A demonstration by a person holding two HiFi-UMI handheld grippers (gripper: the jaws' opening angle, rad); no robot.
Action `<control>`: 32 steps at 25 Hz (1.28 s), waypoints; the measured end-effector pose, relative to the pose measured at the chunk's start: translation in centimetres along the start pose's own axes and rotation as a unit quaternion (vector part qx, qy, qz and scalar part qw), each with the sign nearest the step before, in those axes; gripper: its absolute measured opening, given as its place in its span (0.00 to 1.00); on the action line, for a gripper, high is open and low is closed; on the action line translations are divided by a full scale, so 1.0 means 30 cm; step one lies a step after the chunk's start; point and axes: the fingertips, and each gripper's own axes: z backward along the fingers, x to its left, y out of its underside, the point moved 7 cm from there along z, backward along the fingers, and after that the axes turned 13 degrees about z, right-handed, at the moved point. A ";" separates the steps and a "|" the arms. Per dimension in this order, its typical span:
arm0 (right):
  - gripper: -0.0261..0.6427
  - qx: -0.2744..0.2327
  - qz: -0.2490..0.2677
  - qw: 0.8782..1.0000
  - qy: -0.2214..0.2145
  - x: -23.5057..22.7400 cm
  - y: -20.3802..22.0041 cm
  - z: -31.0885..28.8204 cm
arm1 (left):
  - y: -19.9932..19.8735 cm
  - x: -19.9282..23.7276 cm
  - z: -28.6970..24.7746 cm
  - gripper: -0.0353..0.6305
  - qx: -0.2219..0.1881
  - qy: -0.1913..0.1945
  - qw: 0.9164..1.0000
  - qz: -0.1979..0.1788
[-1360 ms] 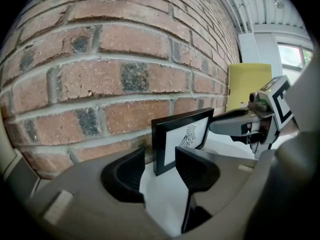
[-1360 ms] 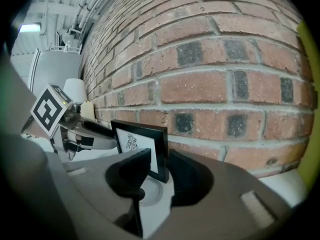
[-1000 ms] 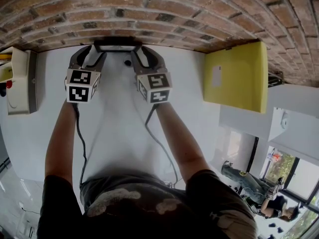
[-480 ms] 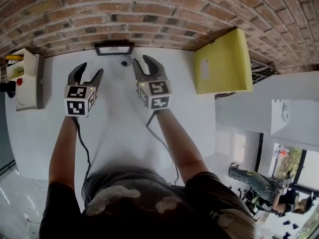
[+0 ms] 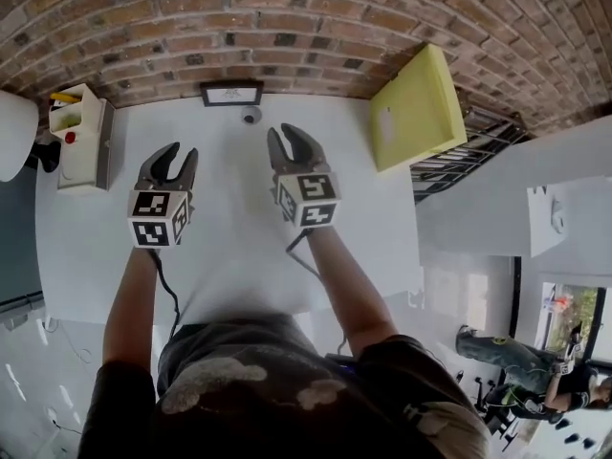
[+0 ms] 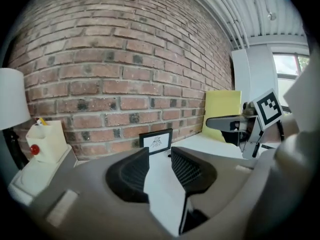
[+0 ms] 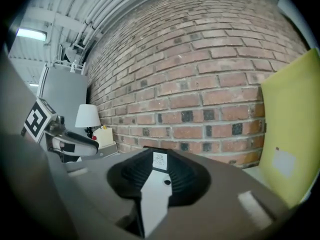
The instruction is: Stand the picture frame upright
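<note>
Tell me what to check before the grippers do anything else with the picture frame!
1. Picture frame upright at the brick wall: ok.
2. Left gripper empty: ok. Its jaws are closing, with only bare table showing between them.
3. Right gripper empty: ok. It is closing too, with nothing between its jaws.
4. Both grippers apart from the frame: ok.
5. Small round thing beside the frame not touching it: ok.
6. Frame resting on its own prop, not leaning on the wall: cannot tell, because its back is hidden.
</note>
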 end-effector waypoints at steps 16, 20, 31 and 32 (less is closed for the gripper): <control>0.05 0.036 0.008 0.996 0.084 0.364 -0.067 0.329 | 0.068 0.060 0.342 0.07 -0.004 0.099 0.995 -0.001; 0.05 0.038 0.015 0.991 0.125 0.498 -0.099 0.384 | 0.080 0.165 0.417 0.07 -0.004 0.135 0.991 -0.006; 0.05 0.063 -0.021 0.971 0.228 0.850 -0.174 0.668 | 0.090 0.276 0.689 0.07 0.027 0.208 0.977 -0.020; 0.05 0.062 -0.026 0.970 0.234 0.875 -0.164 0.678 | 0.096 0.287 0.697 0.07 0.027 0.214 0.976 -0.024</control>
